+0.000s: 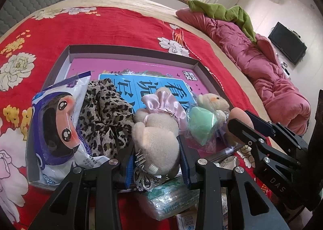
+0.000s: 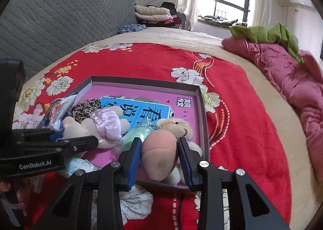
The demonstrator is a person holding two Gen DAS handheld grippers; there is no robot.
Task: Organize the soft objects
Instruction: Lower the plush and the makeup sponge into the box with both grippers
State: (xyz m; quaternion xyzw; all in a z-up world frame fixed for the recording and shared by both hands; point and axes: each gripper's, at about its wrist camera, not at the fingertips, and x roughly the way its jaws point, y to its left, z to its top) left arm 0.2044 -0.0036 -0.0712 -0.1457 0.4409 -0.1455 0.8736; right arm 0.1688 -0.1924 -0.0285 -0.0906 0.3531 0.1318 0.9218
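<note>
With the left gripper (image 1: 156,161) clamped on the cream plush (image 1: 156,139) and the right gripper (image 2: 159,157) on the peach plush (image 2: 159,155), both above the crowded tray (image 2: 145,83), releasing carelessly could spill toys onto the bed (image 2: 242,129).

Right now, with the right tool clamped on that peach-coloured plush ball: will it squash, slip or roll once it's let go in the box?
The peach plush ball probably squashes: it bulges between the blue pads of the right tool. Slip seems unlikely, since its surface looks fuzzy. Being rounded, it could roll, though the small bear and the box wall would likely stop it.
</note>
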